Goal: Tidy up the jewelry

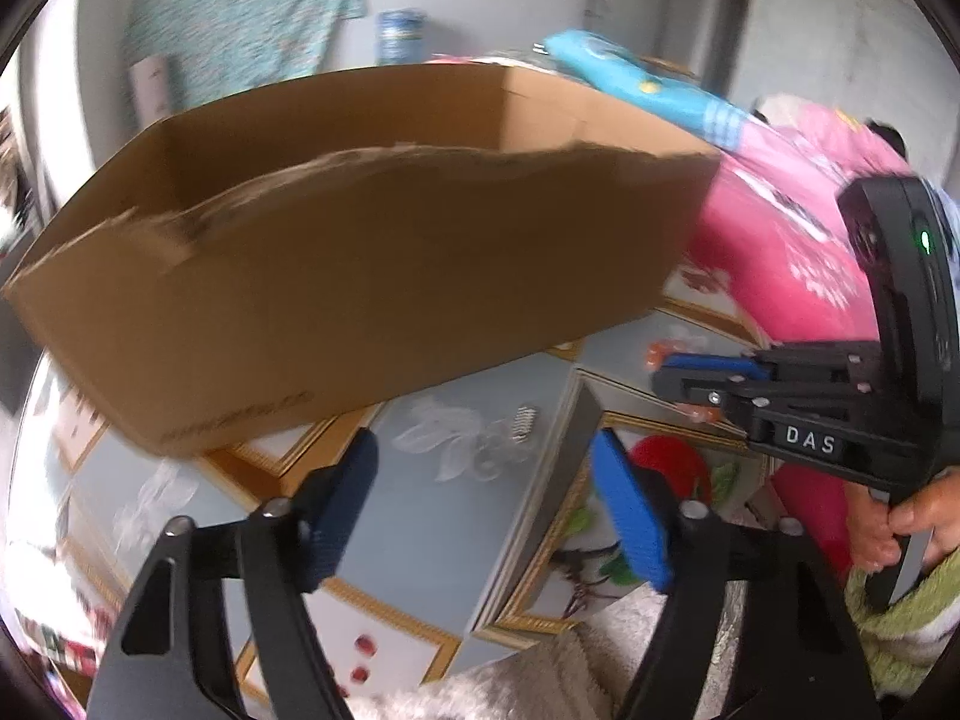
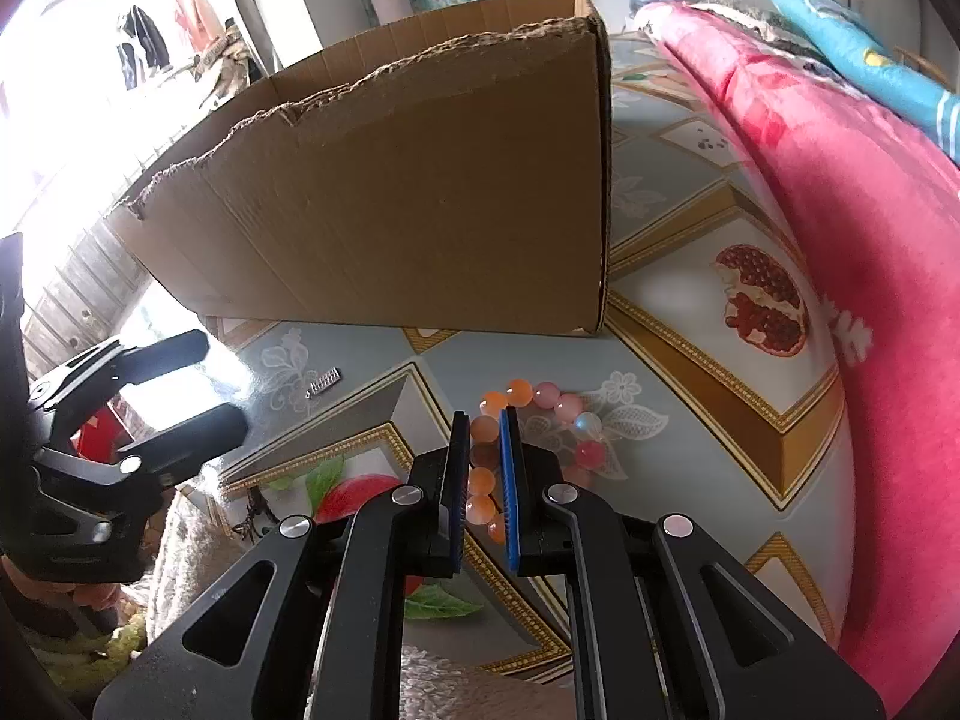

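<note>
Right wrist view: the bead bracelet (image 2: 528, 438), lying near the cardboard box (image 2: 420, 192), is being pinched at its left side by the right gripper (image 2: 483, 480). It should be lifted slowly, kept level. The left gripper (image 1: 486, 510) is being held spread, empty, over the hair clip (image 1: 523, 422).

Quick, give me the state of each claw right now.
Left claw: open, nothing between its pads, above the small metal clip.
Right claw: closed on the bead bracelet, which still lies on the table.
</note>
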Action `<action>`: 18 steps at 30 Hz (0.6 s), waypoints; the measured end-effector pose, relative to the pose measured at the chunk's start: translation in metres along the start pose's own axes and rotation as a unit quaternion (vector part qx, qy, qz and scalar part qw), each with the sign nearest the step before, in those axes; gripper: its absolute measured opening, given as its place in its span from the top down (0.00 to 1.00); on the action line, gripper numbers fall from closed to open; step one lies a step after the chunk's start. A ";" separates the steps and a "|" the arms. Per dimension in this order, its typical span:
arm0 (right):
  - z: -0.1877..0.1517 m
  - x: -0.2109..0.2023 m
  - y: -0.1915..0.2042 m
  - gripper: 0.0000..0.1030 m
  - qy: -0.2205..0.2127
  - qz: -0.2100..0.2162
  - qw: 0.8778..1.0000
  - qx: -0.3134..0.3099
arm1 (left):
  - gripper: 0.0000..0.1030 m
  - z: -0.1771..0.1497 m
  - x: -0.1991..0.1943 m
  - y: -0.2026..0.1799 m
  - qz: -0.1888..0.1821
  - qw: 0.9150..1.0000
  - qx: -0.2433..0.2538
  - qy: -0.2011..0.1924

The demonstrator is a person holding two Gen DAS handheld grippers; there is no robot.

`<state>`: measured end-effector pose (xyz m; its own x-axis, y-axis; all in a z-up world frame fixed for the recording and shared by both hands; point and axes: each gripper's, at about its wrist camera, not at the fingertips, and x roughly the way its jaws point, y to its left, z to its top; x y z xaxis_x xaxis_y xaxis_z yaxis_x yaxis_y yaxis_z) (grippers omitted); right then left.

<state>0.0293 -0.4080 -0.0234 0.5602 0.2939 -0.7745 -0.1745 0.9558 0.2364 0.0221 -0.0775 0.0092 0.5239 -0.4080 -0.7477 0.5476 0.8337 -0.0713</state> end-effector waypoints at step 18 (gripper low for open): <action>-0.002 -0.003 -0.007 0.92 -0.003 0.012 1.000 0.000 | 0.86 0.011 0.034 -0.019 0.007 0.995 0.089 0.039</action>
<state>0.0271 -0.4157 -0.0243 0.5602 0.3171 -0.7652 -0.1888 0.9484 0.2548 0.0367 -0.1113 -0.0073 0.4833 -0.3614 -0.7974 0.6515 0.7569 0.0518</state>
